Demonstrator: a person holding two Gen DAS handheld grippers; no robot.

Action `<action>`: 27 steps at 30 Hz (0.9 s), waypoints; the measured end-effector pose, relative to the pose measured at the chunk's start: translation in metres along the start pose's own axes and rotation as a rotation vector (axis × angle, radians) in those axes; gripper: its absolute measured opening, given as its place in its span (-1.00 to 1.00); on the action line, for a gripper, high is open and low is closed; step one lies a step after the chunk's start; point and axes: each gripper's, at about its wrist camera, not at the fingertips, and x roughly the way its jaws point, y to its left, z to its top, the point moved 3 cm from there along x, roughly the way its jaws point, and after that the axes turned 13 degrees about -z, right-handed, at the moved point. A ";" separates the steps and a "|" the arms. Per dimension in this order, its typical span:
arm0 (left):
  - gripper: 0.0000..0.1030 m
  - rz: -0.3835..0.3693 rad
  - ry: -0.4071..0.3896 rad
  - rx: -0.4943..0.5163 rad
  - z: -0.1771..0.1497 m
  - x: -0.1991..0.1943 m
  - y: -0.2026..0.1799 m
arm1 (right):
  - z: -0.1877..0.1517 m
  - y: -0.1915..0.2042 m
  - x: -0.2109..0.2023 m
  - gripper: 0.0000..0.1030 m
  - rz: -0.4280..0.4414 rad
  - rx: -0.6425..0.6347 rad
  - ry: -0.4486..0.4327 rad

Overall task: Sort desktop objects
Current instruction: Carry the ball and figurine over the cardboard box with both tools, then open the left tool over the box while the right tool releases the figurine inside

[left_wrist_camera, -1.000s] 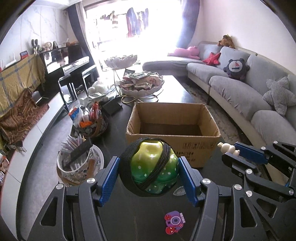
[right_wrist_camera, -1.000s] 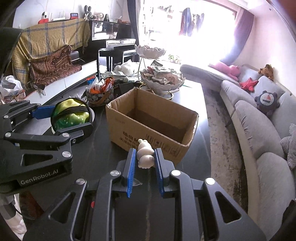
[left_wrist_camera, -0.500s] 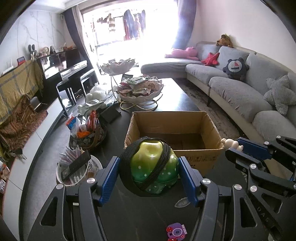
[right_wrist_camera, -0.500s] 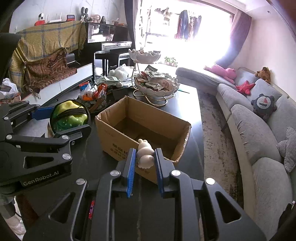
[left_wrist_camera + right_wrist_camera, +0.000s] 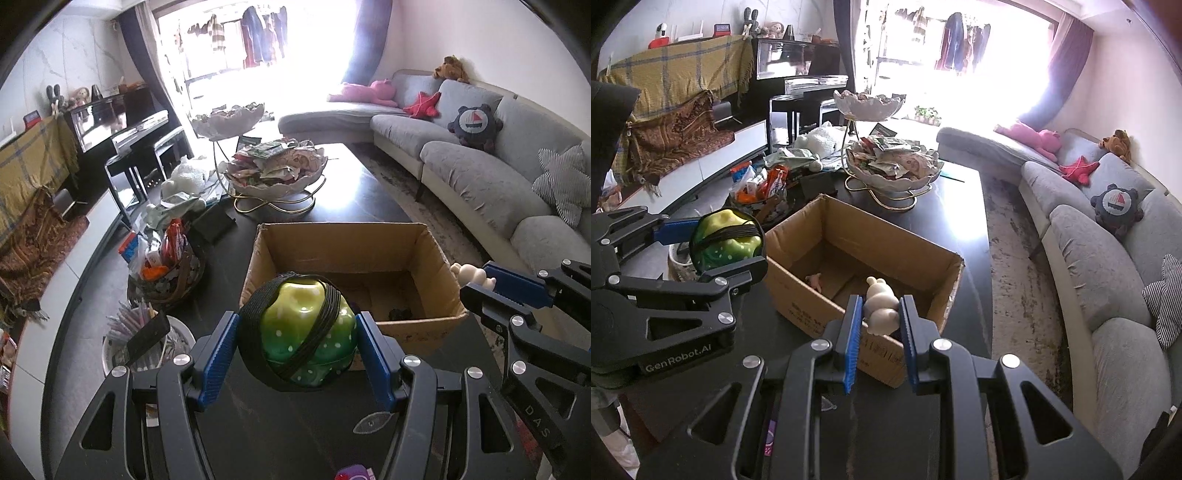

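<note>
My left gripper [image 5: 297, 332] is shut on a green dotted apple-shaped toy [image 5: 303, 328] wrapped in a black strap, held just before the near wall of an open cardboard box [image 5: 439, 254]. It also shows in the right wrist view [image 5: 726, 236]. My right gripper [image 5: 879, 314] is shut on a small cream figurine [image 5: 879, 308], held over the box's near edge [image 5: 827, 310]; the figurine also shows in the left wrist view [image 5: 472, 275]. A small pink item [image 5: 816, 281] and a dark item [image 5: 400, 314] lie inside the box.
A dark table [image 5: 280, 421] carries a white leaf bowl of packets [image 5: 277, 170], a snack basket [image 5: 166, 266], a round pot with pens [image 5: 144, 343] and a small purple toy [image 5: 354, 472]. A grey sofa [image 5: 480, 173] runs along the right.
Both grippers have moved forward and up toward the box with their loads. The box interior now shows, and the figurine sits over its near edge.
</note>
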 end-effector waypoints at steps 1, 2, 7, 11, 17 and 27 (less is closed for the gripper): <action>0.17 0.002 0.002 0.001 0.002 0.003 0.000 | 0.002 0.000 0.003 -0.64 -0.001 0.000 0.001; 0.17 0.004 0.005 0.001 0.004 0.006 0.001 | 0.003 -0.001 0.005 -0.64 -0.001 0.000 0.002; 0.17 0.001 0.015 -0.004 0.013 0.020 0.003 | 0.008 -0.003 0.018 -0.64 -0.004 -0.005 0.015; 0.17 0.004 0.027 0.004 0.019 0.032 0.003 | 0.010 -0.008 0.032 -0.64 -0.012 -0.003 0.031; 0.17 0.006 0.038 0.003 0.025 0.049 0.007 | 0.010 -0.015 0.050 -0.64 -0.019 0.009 0.055; 0.21 -0.023 0.094 -0.022 0.023 0.081 0.013 | 0.007 -0.017 0.073 -0.62 0.005 0.014 0.074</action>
